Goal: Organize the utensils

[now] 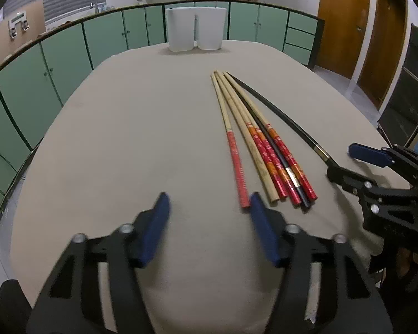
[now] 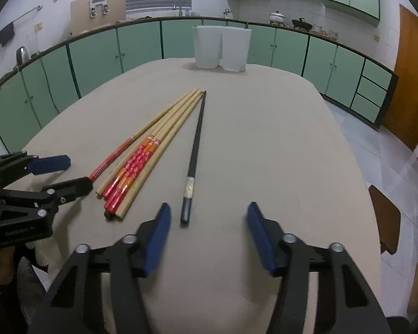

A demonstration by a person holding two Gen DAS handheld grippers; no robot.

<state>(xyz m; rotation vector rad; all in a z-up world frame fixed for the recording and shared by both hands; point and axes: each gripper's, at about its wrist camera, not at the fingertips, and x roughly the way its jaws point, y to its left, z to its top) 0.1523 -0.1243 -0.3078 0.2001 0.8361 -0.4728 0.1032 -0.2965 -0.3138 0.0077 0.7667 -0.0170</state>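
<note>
Several chopsticks lie in a bundle on the beige table, bamboo with red and orange handle ends; it also shows in the right wrist view. A single black chopstick lies apart to the bundle's right, also seen in the left wrist view. My left gripper is open and empty, its right finger just short of the red chopstick's end. My right gripper is open and empty, with the black chopstick's near end just ahead of its left finger.
A white two-part holder stands at the table's far edge, also in the right wrist view. Green cabinets run behind the table. Wooden doors are at the right.
</note>
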